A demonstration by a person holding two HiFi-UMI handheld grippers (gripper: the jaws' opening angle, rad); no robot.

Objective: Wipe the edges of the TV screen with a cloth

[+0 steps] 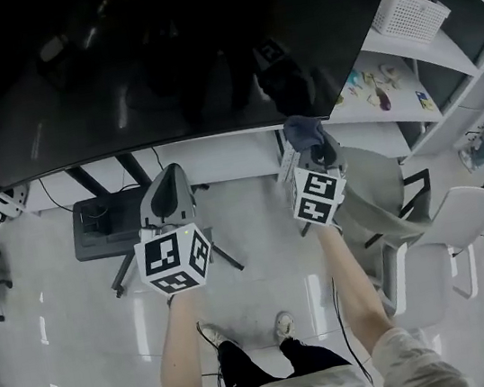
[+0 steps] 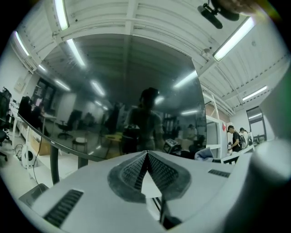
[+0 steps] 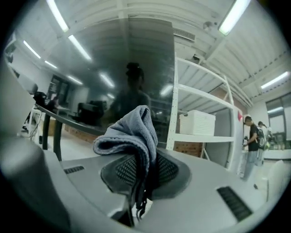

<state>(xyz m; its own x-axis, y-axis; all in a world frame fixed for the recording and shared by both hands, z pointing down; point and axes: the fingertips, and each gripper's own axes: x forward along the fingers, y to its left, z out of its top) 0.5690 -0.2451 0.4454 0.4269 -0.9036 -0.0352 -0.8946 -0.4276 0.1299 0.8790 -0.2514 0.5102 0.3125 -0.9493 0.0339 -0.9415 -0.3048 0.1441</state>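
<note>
Along the bottom edge of the TV screen [image 1: 174, 53], just left of its lower right corner, sits the grey cloth [image 1: 305, 132], bunched over the tip of the right tool [image 1: 311, 144]. That tool's jaws are clamped on the cloth [image 3: 132, 132], whose loose fold stands above the pads and points at the glass. Whether it already touches the edge, I cannot tell.

The edge's long axis runs left to right across the head view. The short stretch to the corner lies to the right and most of the bottom edge lies to the left, so a sideways sweep looks like the next move.

The right forearm reaches straight forward. The left tool [image 1: 168, 170] is pressed together on nothing, held back below the edge and well apart from the cloth.
</note>
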